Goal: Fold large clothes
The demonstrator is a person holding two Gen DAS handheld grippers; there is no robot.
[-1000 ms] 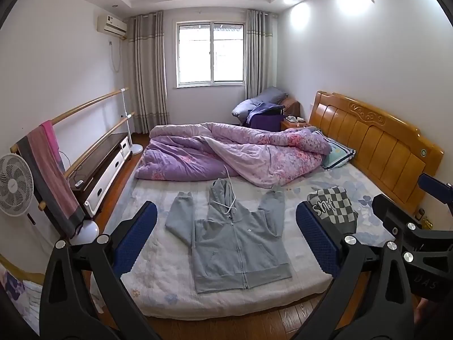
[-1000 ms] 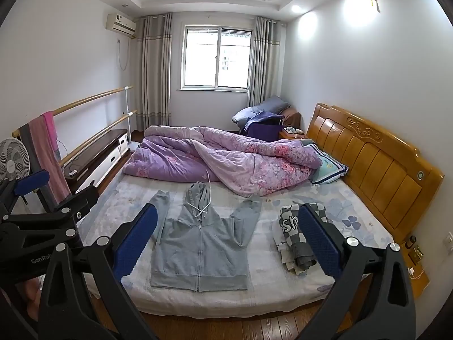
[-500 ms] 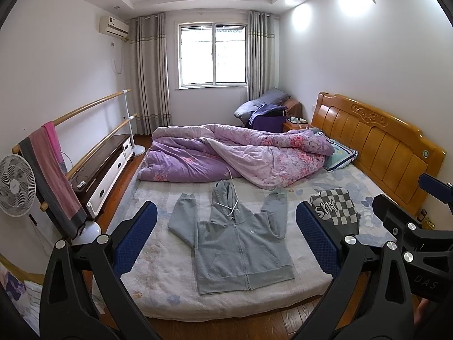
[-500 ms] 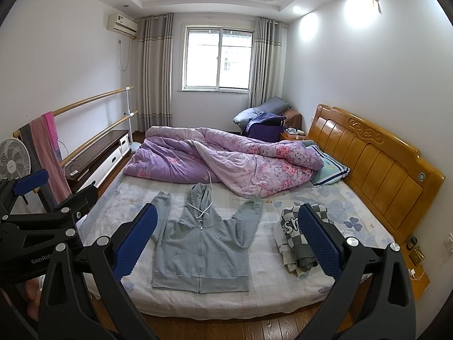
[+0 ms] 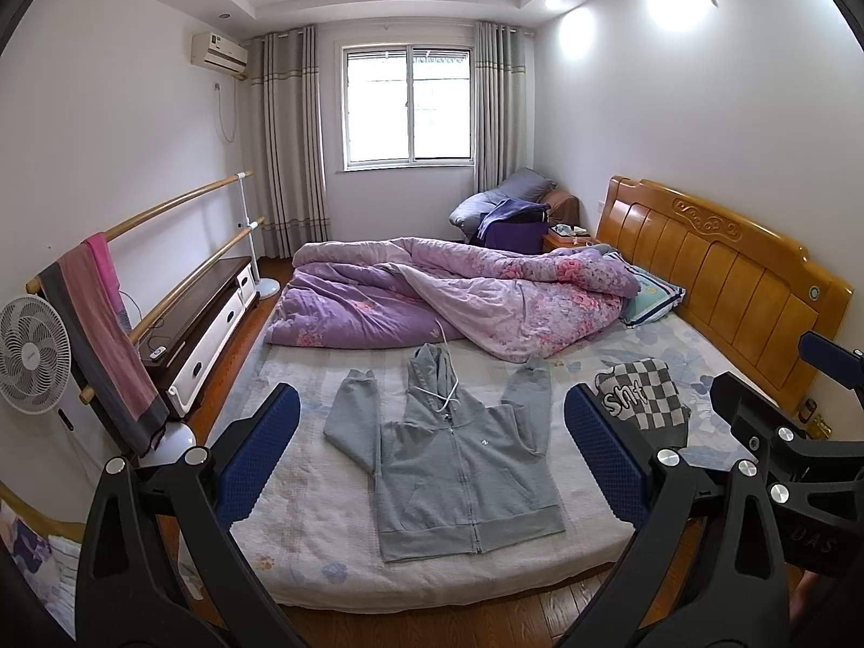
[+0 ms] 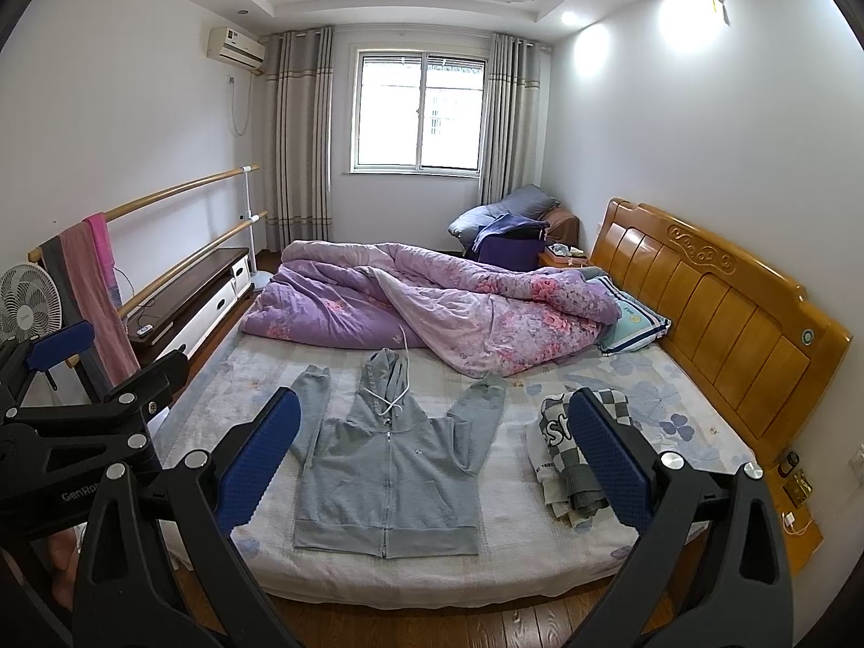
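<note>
I see both claws, left claw (image 5: 429, 453) and right claw (image 6: 434, 456), spread wide and empty, above the grey hoodie (image 6: 389, 464) lying flat at lower centre on the bed (image 6: 540, 556).

there were two grippers, the left gripper (image 5: 429, 453) and the right gripper (image 6: 434, 456). one grey hoodie (image 5: 459, 459) lay on one bed (image 5: 324, 513), with one purple quilt (image 5: 432, 297), one checkered garment (image 5: 642, 394), one pillow (image 5: 650, 294) and one fan (image 5: 32, 356).

White walls (image 5: 621, 108), curtained window (image 5: 409, 107), wooden headboard (image 5: 718, 270)
</note>
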